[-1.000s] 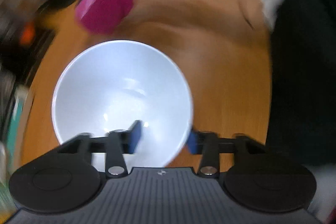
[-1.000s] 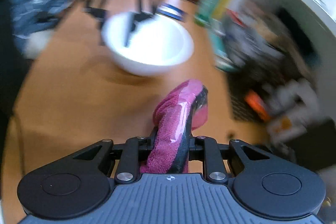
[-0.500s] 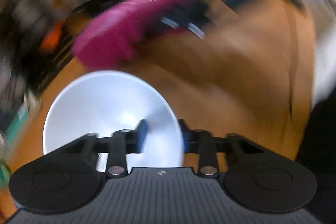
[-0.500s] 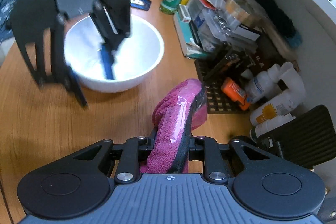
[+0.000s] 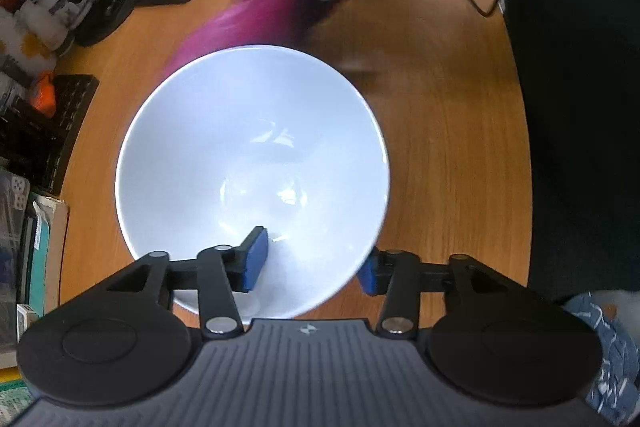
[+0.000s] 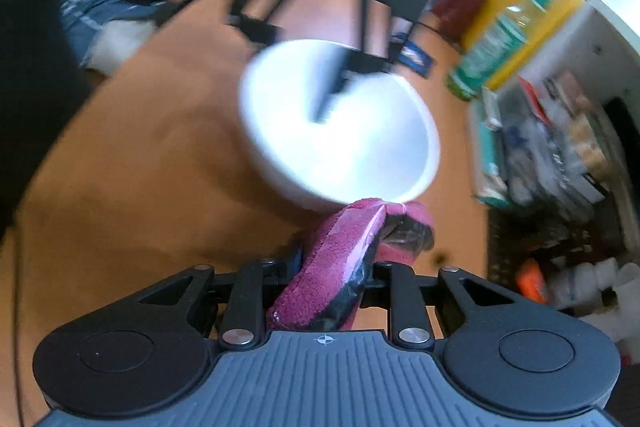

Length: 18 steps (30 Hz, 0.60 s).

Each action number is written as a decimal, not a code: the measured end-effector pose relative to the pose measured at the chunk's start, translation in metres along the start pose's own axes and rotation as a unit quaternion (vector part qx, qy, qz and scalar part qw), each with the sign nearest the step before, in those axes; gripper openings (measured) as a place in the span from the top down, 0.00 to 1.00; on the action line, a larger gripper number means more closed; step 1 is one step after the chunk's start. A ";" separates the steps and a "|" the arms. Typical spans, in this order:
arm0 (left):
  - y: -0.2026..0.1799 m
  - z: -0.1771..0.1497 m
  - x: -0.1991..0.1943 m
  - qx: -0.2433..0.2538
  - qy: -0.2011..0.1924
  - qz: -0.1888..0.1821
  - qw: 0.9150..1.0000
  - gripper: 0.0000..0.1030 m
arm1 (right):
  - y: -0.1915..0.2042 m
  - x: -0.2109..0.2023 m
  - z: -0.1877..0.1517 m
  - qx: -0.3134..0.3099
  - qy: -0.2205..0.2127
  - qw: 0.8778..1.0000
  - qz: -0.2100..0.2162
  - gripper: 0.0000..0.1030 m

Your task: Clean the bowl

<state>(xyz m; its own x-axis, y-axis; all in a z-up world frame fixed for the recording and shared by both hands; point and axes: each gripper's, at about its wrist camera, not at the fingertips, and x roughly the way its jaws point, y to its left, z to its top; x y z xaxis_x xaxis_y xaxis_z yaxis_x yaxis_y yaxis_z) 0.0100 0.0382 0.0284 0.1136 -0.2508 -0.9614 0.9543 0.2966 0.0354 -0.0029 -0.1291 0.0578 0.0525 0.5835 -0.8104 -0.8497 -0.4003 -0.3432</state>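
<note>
The right tongs [image 6: 332,277] squeeze a pink cloth [image 6: 340,259]. Its tip pokes up just near the white bowl [image 6: 340,131] on the brown bench [image 6: 152,187]. Blurry black tongs, probably the left ones [image 6: 334,89], reach into the bowl's far side.

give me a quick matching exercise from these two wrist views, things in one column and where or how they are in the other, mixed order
Things:
1. bowl
2. magenta cloth
3. left gripper
4. yellow bottle

Place or state:
A. clamped in the right gripper
B. jaws astride the bowl's rim, one inside, one outside
C. standing behind the bowl in the right wrist view
D. white, empty, on the wooden table

Pairs: 1-D, 2-A, 3-B, 4-C
</note>
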 end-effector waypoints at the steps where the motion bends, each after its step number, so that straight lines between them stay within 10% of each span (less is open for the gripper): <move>1: 0.004 0.001 0.000 -0.009 -0.005 0.000 1.000 0.49 | 0.008 -0.004 0.000 -0.002 -0.005 1.000 0.010 0.76; 8: 0.032 0.018 0.008 -0.107 -0.022 0.045 0.993 0.52 | 0.022 -0.014 0.010 0.080 -0.061 0.994 0.044 0.76; 12: 0.022 0.030 -0.018 -0.157 -0.057 0.052 0.985 0.51 | 0.007 -0.026 -0.003 0.172 -0.055 0.983 -0.018 0.76; 18: 0.057 0.047 -0.001 -0.383 -0.059 0.055 0.920 0.38 | -0.021 -0.037 -0.046 0.268 -0.002 0.958 -0.104 0.76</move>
<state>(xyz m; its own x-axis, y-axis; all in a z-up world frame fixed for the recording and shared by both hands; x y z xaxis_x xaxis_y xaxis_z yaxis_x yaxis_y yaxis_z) 0.0777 0.0120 0.0442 0.2700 -0.2658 -0.9254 0.4666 0.8769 -0.1158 0.0370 -0.1745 0.0738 0.2486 0.6150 -0.7483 -0.9685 0.1450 -0.2026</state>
